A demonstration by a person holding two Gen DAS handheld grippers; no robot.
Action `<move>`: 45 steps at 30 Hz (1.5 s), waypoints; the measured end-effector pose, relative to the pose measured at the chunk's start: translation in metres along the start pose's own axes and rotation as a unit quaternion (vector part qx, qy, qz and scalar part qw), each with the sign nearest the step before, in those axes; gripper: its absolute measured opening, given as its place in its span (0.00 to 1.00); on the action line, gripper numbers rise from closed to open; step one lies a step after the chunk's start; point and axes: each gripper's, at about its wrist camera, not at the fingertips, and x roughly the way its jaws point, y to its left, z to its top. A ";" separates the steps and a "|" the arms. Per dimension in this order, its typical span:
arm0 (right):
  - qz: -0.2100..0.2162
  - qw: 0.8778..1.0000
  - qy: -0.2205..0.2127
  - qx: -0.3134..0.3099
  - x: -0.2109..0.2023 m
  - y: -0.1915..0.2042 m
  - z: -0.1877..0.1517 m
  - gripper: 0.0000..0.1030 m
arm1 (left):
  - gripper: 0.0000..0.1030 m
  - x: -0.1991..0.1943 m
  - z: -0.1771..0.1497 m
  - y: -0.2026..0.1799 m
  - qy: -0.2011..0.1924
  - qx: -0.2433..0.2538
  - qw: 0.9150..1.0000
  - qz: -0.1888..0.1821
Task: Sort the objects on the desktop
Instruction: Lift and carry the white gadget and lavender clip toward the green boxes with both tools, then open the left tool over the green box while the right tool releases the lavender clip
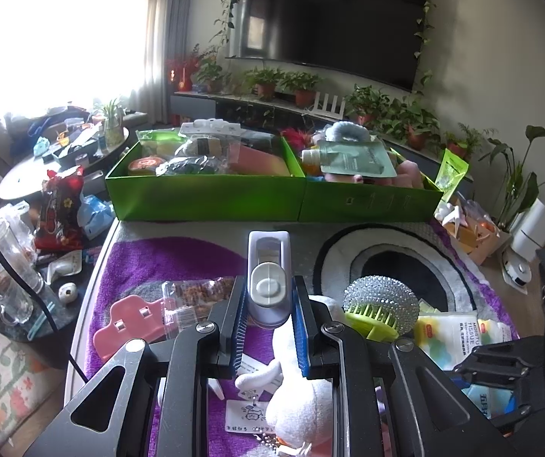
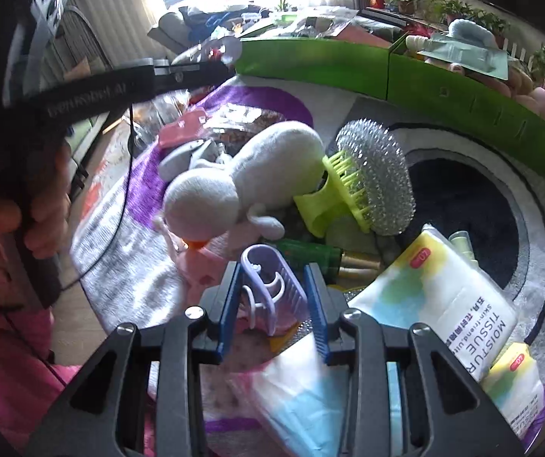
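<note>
Now, left gripper (image 1: 268,314): my jaws are clamped on a white-and-grey dispenser (image 1: 268,278), held upright above the tabletop, its long end pointing toward the green boxes.
Right gripper (image 2: 272,304): my jaws sit on either side of a lilac clip (image 2: 268,287); the blue pads are at its sides, but I cannot tell whether they press it.
Green boxes (image 1: 211,194): two open ones side by side at the far edge of the tabletop, both already heaped with packets; a grey-green pouch (image 1: 356,158) lies on top of the right one.
Plush toy (image 2: 242,179): white, lying on the purple mat (image 1: 139,262) near the middle, directly under my left jaws in the left view.
Scrubber (image 2: 375,175): silver mesh ball with a lime-green handle (image 2: 326,202), touching the plush toy's right side.
Tissue pack (image 2: 444,297): white with yellow and green blotches, just right of my right jaws, partly over the black-and-white rug (image 2: 463,190).
Pink clip (image 1: 127,320): flat on the mat, left of my left jaws, beside a clear snack packet (image 1: 196,293).
Green bottle (image 2: 310,257): lying on its side just beyond the lilac clip.
Hand (image 2: 13,209): grips the left tool's handle at the left edge of the right view.
</note>
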 end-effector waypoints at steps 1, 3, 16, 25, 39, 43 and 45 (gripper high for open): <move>0.002 1.000 -0.007 0.003 -0.004 0.000 0.002 0.33 | 0.20 0.000 0.000 0.000 0.000 0.001 1.000 0.000; 0.003 1.000 -0.023 0.006 -0.013 0.001 0.007 0.33 | 0.20 0.000 0.001 0.000 -0.003 0.001 1.000 0.001; -0.008 0.994 -0.108 0.031 -0.038 -0.004 0.059 0.33 | 0.20 0.005 0.010 0.000 -0.002 0.002 1.000 0.005; -0.017 0.992 -0.120 0.029 -0.035 -0.005 0.083 0.33 | 0.20 0.013 0.025 0.002 -0.002 0.012 1.000 0.006; -0.032 0.993 -0.107 0.042 -0.022 -0.022 0.118 0.34 | 0.20 0.038 0.055 0.000 0.003 0.030 0.999 0.011; -0.035 0.993 -0.105 0.043 -0.020 -0.026 0.129 0.34 | 0.20 0.044 0.063 0.000 0.003 0.035 0.999 0.012; -0.033 0.993 -0.106 0.044 -0.018 -0.028 0.135 0.34 | 0.20 0.049 0.068 0.000 0.005 0.036 0.999 0.009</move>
